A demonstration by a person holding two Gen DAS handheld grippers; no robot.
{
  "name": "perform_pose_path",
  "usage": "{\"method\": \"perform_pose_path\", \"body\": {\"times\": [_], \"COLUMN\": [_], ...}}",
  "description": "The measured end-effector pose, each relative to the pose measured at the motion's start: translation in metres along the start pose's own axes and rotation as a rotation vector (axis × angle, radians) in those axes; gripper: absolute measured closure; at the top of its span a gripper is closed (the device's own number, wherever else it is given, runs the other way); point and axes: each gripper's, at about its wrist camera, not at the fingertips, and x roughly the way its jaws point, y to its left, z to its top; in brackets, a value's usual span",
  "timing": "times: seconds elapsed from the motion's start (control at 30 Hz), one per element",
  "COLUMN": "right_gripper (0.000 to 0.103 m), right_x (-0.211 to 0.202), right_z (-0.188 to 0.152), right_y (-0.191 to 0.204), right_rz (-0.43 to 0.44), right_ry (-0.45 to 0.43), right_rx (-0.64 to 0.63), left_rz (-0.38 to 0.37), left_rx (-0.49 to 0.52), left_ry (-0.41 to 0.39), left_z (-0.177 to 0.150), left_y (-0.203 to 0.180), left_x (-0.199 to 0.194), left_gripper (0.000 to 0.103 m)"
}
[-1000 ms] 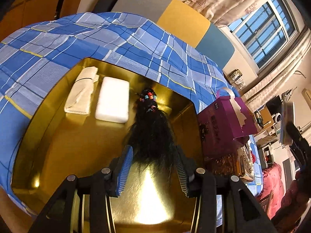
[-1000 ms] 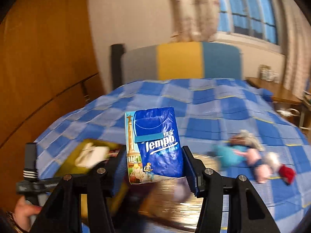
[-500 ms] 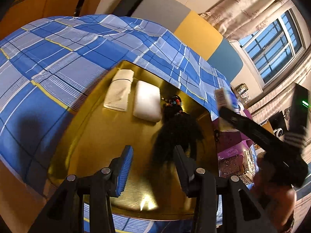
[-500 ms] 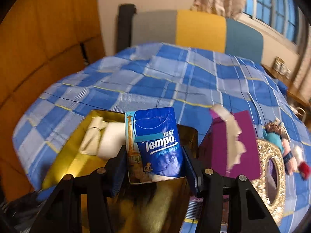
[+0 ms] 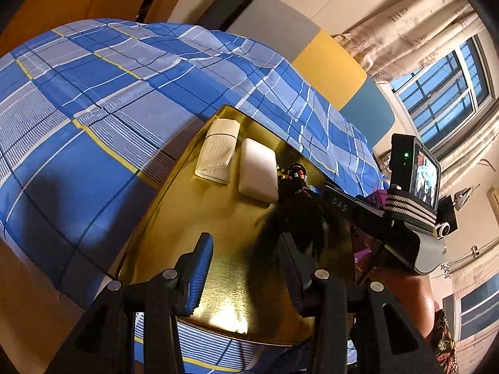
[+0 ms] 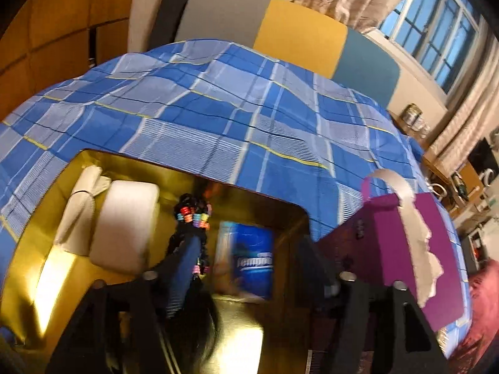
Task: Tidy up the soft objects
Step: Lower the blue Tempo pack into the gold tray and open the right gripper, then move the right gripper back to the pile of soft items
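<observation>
A gold tray (image 5: 193, 233) lies on the blue plaid bed. In it lie a cream folded cloth (image 5: 218, 151), a white pad (image 5: 259, 174) and a black hairpiece with coloured beads (image 5: 299, 215). My left gripper (image 5: 246, 272) is open and empty above the tray's near part. In the right wrist view the tray (image 6: 40, 249) holds the cloth (image 6: 79, 205), the pad (image 6: 128, 221), the hairpiece (image 6: 193, 215) and a blue Tempo tissue pack (image 6: 249, 258). My right gripper (image 6: 249, 274) is open around the pack, which looks blurred and apart from the fingers.
A purple paper bag (image 6: 402, 243) with a torn white strip stands right of the tray. The plaid bedspread (image 6: 237, 106) stretches behind, to a grey, yellow and teal headboard (image 6: 299, 34). The right hand-held device (image 5: 414, 187) crosses the left wrist view.
My right gripper has come down over the tray and opened, letting the Tempo pack go beside the hairpiece. My left gripper has drawn back from the hairpiece, still open.
</observation>
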Motion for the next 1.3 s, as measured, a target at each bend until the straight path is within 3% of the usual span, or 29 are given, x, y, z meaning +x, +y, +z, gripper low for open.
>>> {"method": "perform_pose_path", "body": {"times": [0.17, 0.4, 0.73, 0.9, 1.07, 1.3], "right_gripper": [0.028, 0.026, 0.026, 0.026, 0.026, 0.025], "right_x": [-0.020, -0.059, -0.101, -0.126, -0.146, -0.145], "right_z": [-0.007, -0.029, -0.060, -0.065, -0.064, -0.074], "right_y": [0.008, 0.029, 0.025, -0.010, -0.063, -0.142], "right_rz": [0.101, 0.230, 0.334, 0.334, 0.287, 0.189], "right_ry": [-0.039, -0.093, -0.137, -0.211, -0.285, -0.277], "right_rx": [-0.006, -0.061, -0.133, -0.065, 0.018, 0.139], "left_rz": [-0.001, 0.016, 0.023, -0.034, -0.087, -0.102], "left_rx": [-0.008, -0.109, -0.137, -0.075, -0.010, 0.082], "left_ry": [0.003, -0.030, -0.020, -0.005, 0.029, 0.092], "left_z": [-0.002, 0.000, 0.001, -0.005, -0.014, -0.030], "left_y": [0.001, 0.019, 0.025, 0.000, -0.029, -0.067], "left_x": [0.002, -0.004, -0.008, -0.005, 0.003, 0.017], "left_gripper": [0.059, 0.059, 0.059, 0.058, 0.044, 0.041]}}
